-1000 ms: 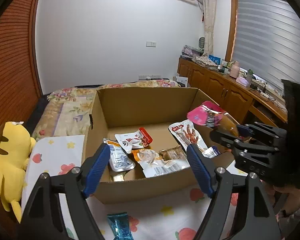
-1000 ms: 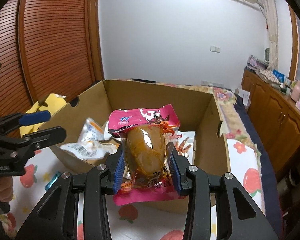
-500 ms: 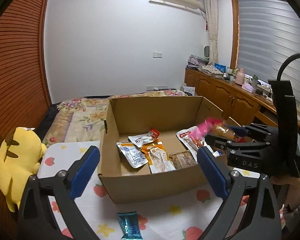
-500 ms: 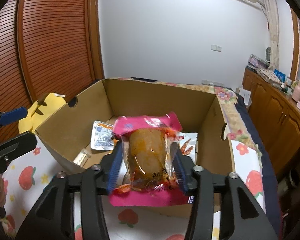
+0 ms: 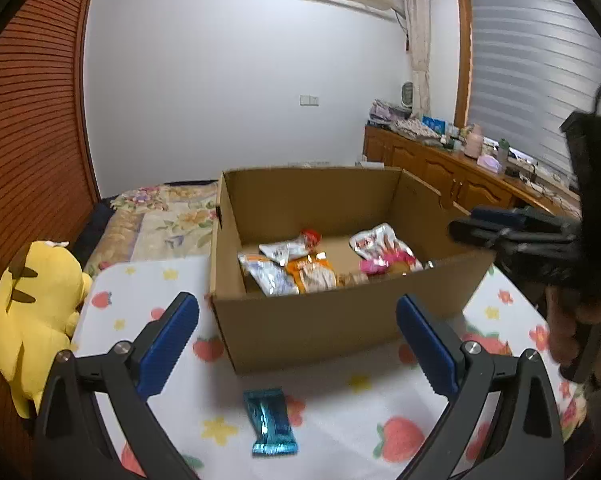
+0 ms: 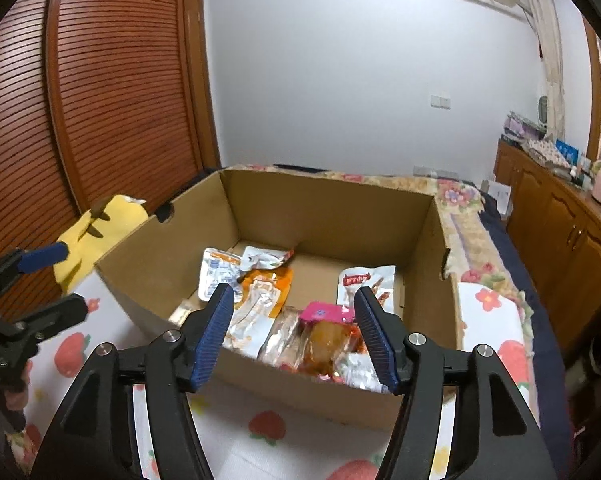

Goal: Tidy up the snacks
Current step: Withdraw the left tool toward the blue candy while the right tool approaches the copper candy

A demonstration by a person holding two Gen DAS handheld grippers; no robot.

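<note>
Snacks: pink pouch [image 6: 325, 330] lies in box [image 6: 332, 216] near its front right corner, beside the other packets [image 6: 256, 300] on the floor, gathered there for tidying. Right claw [image 6: 294, 336] released, empty, above the front wall. Left claw [image 5: 298, 344] released, empty, over a blue packet [image 5: 271, 420] on the cloth outside the box, judged next for pickup.
</note>
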